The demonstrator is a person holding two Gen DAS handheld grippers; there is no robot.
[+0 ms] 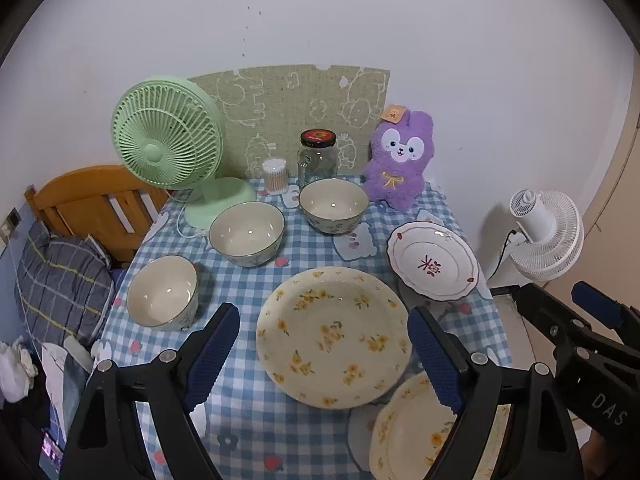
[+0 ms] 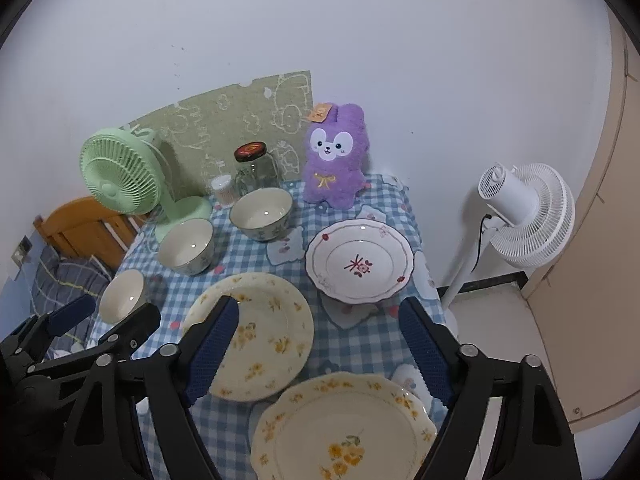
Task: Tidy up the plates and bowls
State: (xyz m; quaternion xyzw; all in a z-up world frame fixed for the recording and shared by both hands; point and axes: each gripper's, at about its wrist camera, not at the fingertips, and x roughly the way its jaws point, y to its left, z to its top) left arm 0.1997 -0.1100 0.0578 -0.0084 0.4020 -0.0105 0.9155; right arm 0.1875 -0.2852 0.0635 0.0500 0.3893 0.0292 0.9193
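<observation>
6 dishes still lie apart on the checked tablecloth: nothing stacked, nothing gripped.

The left gripper and right gripper both hover with jaws spread wide and empty. 3 bowls sit along the left: the near bowl, middle bowl and far bowl. 3 plates lie right of them: the large floral plate, the scalloped floral plate nearest, probably at the table's edge, and the red-patterned plate. Judged at the opening step, the next move calls for closing on 1 rim and nesting like with like.
</observation>
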